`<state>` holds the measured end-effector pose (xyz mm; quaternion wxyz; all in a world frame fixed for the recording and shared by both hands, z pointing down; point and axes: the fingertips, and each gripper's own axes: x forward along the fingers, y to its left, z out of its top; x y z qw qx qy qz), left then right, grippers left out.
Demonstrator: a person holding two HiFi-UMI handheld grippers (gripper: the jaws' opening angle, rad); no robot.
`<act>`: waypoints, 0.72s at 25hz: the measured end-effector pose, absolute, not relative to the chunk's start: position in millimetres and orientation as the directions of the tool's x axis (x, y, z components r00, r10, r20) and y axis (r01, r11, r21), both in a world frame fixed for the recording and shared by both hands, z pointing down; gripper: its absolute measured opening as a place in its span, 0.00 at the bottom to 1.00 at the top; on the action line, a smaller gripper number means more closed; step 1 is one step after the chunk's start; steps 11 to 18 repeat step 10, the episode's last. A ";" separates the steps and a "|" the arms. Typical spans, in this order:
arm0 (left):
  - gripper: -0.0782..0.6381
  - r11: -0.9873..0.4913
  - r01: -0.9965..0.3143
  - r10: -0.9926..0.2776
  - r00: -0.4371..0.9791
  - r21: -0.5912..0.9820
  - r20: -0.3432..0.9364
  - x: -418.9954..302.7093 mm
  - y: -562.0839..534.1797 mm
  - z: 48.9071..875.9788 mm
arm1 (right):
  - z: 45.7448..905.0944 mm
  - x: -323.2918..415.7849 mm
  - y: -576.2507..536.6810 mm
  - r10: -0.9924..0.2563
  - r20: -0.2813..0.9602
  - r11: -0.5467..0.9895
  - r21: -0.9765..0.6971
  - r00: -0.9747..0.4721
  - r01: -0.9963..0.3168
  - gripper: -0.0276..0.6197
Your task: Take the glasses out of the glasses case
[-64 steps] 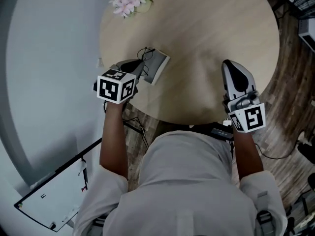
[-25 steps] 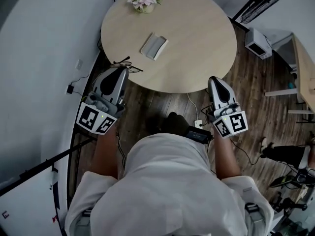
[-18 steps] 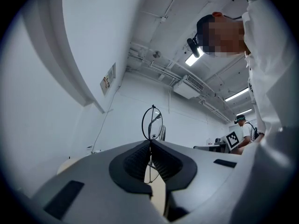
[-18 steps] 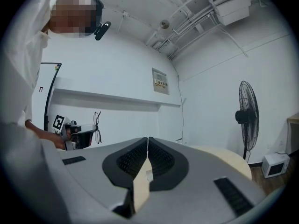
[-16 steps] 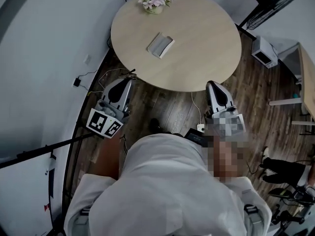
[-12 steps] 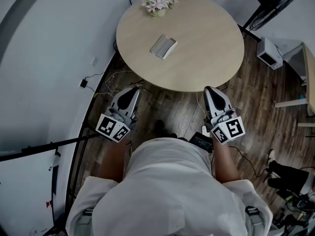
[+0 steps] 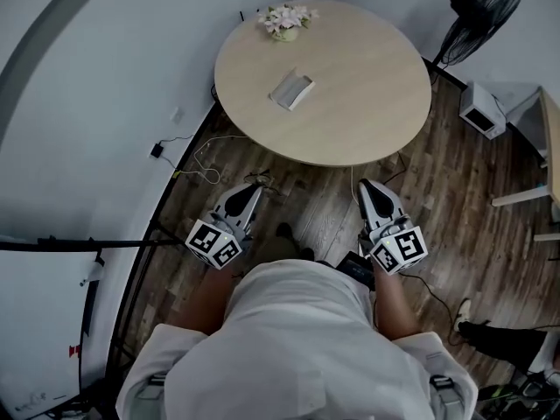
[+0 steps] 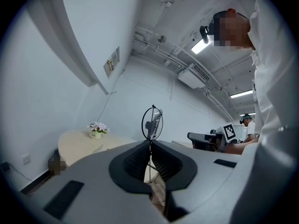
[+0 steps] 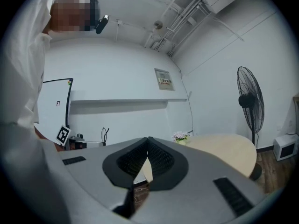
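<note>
Both jaws-together — left tool (image 7: 255, 188), right tool (image 7: 365, 184)

glasses case (image 7: 292, 89) on table (image 7: 372, 103) | flowers (image 7: 284, 17) at far edge | fan (image 7: 479, 11) beyond right edge

The table (image 7: 367, 94) was pale matt wood, the floor (image 7: 455, 178) darker wood planks; my left gripper (image 8: 150, 146) smooth grey plastic, pads (image 8: 136, 161) ribbed black.
</note>
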<state>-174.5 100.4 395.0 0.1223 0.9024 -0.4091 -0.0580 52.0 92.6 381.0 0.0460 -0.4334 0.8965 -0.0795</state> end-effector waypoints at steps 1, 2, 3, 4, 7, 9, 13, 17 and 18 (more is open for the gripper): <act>0.15 -0.637 -0.721 -0.750 0.661 0.272 -0.002 -173.6 104.1 395.0 | 379.3 52.5 100.1 -0.784 -0.018 0.613 -0.181 -0.621 -0.769 0.08; 0.15 -0.639 -0.719 -0.747 0.665 0.273 0.004 -172.5 107.0 394.8 | 377.9 53.3 106.9 -0.783 -0.020 0.616 -0.174 -0.622 -0.769 0.08; 0.15 -0.642 -0.717 -0.743 0.670 0.272 0.013 -171.4 108.8 394.7 | 377.4 54.8 112.2 -0.782 -0.020 0.617 -0.166 -0.623 -0.769 0.08; 0.15 -0.645 -0.715 -0.739 0.673 0.270 0.020 -170.4 109.8 394.6 | 378.0 57.1 115.8 -0.783 -0.017 0.615 -0.162 -0.621 -0.771 0.08; 0.15 -0.651 -0.711 -0.732 0.680 0.266 0.026 -167.9 112.2 390.4 | 380.3 64.2 120.8 -0.791 -0.008 0.604 -0.172 -0.612 -0.778 0.08; 0.15 -0.653 -0.710 -0.730 0.683 0.263 0.031 -166.4 115.5 386.0 | 379.5 66.6 124.6 -0.794 -0.005 0.598 -0.177 -0.607 -0.781 0.08; 0.15 -0.654 -0.710 -0.729 0.684 0.261 0.034 -165.6 117.4 383.9 | 378.8 67.4 126.7 -0.795 -0.003 0.597 -0.179 -0.606 -0.782 0.08; 0.15 -0.654 -0.710 -0.729 0.684 0.261 0.034 -165.6 117.4 383.9 | 378.8 67.4 126.7 -0.795 -0.003 0.597 -0.179 -0.606 -0.782 0.08; 0.15 -0.654 -0.710 -0.729 0.684 0.261 0.034 -165.6 117.4 383.9 | 378.8 67.4 126.7 -0.795 -0.003 0.597 -0.179 -0.606 -0.782 0.08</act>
